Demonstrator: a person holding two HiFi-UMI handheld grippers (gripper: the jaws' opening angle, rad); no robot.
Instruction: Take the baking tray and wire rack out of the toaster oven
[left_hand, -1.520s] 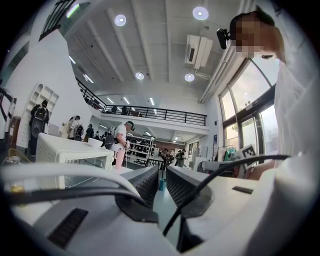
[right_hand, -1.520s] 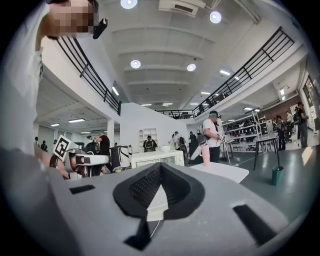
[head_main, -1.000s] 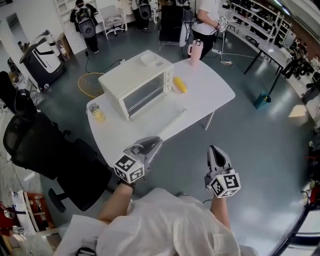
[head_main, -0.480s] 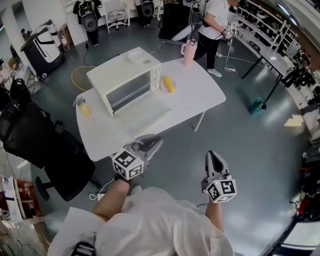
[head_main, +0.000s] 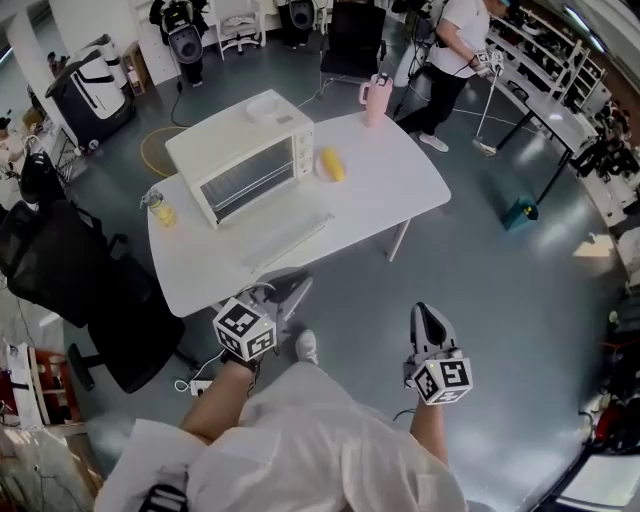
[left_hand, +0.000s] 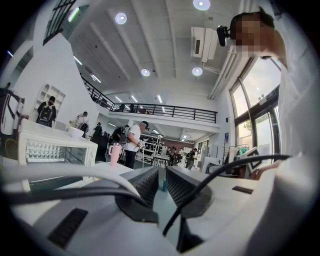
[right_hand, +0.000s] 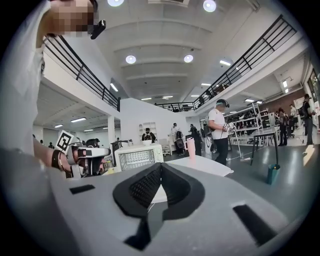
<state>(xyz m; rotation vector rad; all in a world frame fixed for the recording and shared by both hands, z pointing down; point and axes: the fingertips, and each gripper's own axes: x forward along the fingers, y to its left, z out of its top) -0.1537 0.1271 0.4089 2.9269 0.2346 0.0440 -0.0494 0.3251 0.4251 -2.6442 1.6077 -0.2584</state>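
Note:
The cream toaster oven (head_main: 240, 160) stands on the white table (head_main: 390, 200) with its glass door closed; it also shows in the left gripper view as the oven (left_hand: 50, 150) and in the right gripper view as the oven (right_hand: 137, 156). A flat pale tray or rack (head_main: 290, 238) lies on the table in front of it; I cannot tell which. My left gripper (head_main: 290, 287) hangs over the floor just off the table's near edge, its jaws a narrow gap apart with nothing between them. My right gripper (head_main: 428, 314) is further right over the floor, shut and empty.
A yellow thing (head_main: 330, 163) and a pink tumbler (head_main: 376, 98) stand to the right of the oven, and a small jar (head_main: 157, 207) to its left. A black office chair (head_main: 70, 270) is beside the table's left end. A person (head_main: 460, 40) stands behind the table.
Both grippers have drawn back from the table: the left one was over its near edge and is now over the floor. The table and oven look further away.

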